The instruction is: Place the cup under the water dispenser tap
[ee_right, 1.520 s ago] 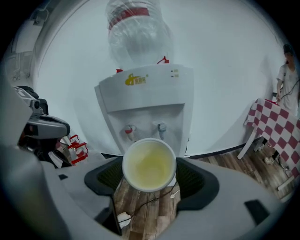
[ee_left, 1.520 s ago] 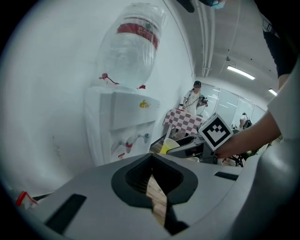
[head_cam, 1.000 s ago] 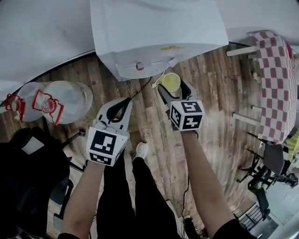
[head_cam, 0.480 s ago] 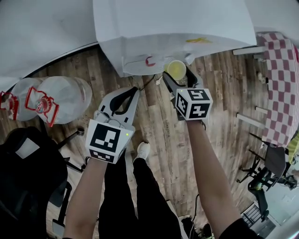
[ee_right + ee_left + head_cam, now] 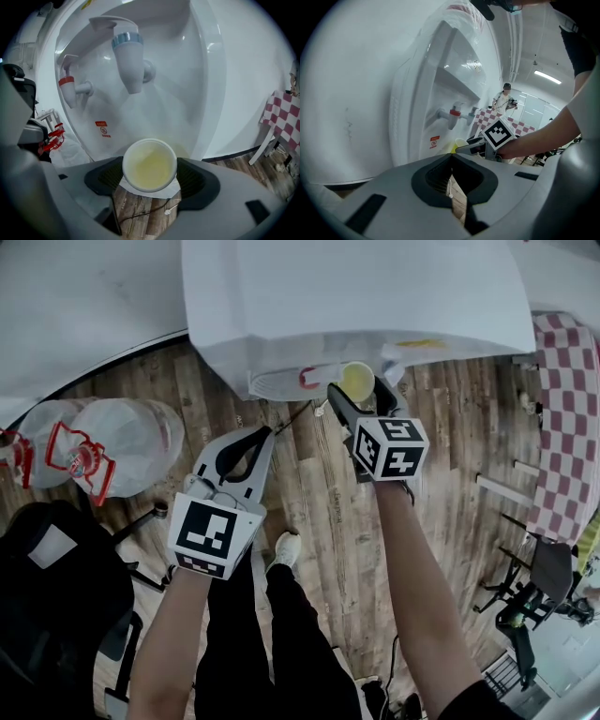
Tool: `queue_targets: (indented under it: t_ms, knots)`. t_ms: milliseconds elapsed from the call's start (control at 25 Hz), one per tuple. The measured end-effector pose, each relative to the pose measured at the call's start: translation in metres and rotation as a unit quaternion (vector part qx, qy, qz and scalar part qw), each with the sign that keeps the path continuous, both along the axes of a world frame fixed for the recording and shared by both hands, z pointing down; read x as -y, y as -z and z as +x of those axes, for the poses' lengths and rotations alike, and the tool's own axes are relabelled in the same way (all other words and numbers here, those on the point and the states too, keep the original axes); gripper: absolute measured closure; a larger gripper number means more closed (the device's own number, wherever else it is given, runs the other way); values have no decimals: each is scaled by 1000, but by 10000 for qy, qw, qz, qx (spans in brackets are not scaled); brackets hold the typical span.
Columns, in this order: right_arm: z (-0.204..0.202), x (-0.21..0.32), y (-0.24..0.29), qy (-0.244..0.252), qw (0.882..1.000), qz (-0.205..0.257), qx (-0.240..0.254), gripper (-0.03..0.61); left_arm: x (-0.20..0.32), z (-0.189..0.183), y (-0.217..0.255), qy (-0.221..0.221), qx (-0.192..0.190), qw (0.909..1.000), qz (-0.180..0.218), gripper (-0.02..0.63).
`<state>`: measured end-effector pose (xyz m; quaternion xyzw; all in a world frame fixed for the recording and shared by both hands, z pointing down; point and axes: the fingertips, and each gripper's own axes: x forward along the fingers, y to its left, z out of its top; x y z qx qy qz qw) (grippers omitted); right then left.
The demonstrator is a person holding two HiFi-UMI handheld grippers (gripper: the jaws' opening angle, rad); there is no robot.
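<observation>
Cup (image 5: 149, 165): held upright, mouth up, in the right gripper (image 5: 356, 390), with the jaws closed on its sides just below the rim. Gripping the sides leaves the mouth free to take water. The inside looks yellowish; whether there is any liquid in it cannot be told.

Position relative to the water dispenser (image 5: 356, 296): the cup is at the front of the tap recess, lower than the blue-capped tap (image 5: 129, 56). That tap sits above it and a little to one side, so the cup is judged near but not yet squarely under the spout. The red-capped tap (image 5: 68, 89) is farther off along the same recess.

Left gripper (image 5: 265, 432): jaws drawn together, nothing between them. It is held back from the dispenser front, off toward the red-tap side, probably to keep out of the working arm's path.

Clearances:
- There is an open gap between the cup rim and the blue spout, so there is room to slide inward without touching.
- The recess wall curves in close behind the cup, which limits forward travel.
- The surface under the taps is not visible, so the set-down height is unknown.
- A large water bottle (image 5: 122, 442) lies on the wood floor (image 5: 319, 512) beside the dispenser, well apart from the cup.
</observation>
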<state>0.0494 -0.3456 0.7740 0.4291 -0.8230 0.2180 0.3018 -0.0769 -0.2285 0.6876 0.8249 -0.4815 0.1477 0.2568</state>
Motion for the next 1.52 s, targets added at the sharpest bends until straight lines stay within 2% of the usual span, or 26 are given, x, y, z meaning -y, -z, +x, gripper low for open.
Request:
queue_targets:
  t_ms: [1080, 1520]
  knots:
    - [1, 10, -17, 188, 9992, 33, -347, 221, 1, -12, -14, 45, 80, 9999, -79, 600]
    - [7, 3, -18, 137, 9995, -56, -275, 212, -6, -8, -12, 53, 144, 9998, -98, 600]
